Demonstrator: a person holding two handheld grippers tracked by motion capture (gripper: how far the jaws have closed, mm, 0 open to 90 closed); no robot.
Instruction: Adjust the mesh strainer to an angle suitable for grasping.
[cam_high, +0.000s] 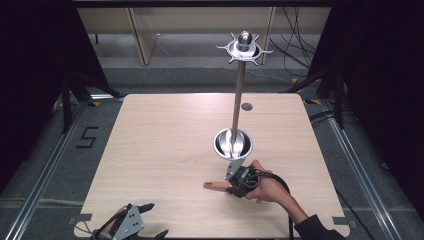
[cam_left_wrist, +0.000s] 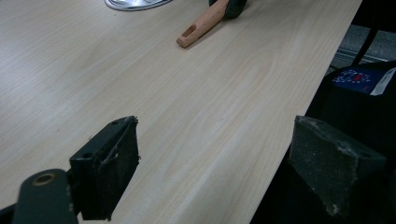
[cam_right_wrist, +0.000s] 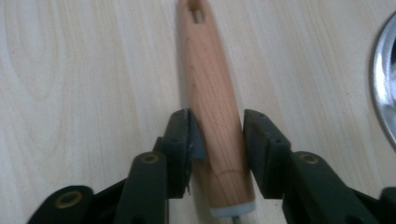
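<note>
High view: a light wooden table (cam_high: 165, 150); a steel stand (cam_high: 239, 95) with a round base dish toward the middle right and a spiked rack at its top. Near of the dish lies a wooden handle (cam_high: 216, 186), its free end pointing left; the right gripper (cam_high: 235, 186), held in a hand (cam_high: 267, 190), sits over its right end. The left gripper (cam_high: 142, 212) rests at the near left edge, well apart from the handle. Left gripper view: pads (cam_left_wrist: 116, 163) stand wide with nothing between them; the handle (cam_left_wrist: 201, 25) lies far off, its slotted end toward the camera, the dish rim (cam_left_wrist: 133, 4) beyond. Right gripper view: jaws narrowed to either side of the handle (cam_right_wrist: 215, 112) near its capped end, the left pad (cam_right_wrist: 187, 140) touching the wood and the right pad (cam_right_wrist: 257, 144) at or just off it; the dish edge (cam_right_wrist: 385, 84) at right. Step judged: closing on the handle for a pick-up. Next move calls for a firm squeeze, then a level lift clear of the dish.
</note>
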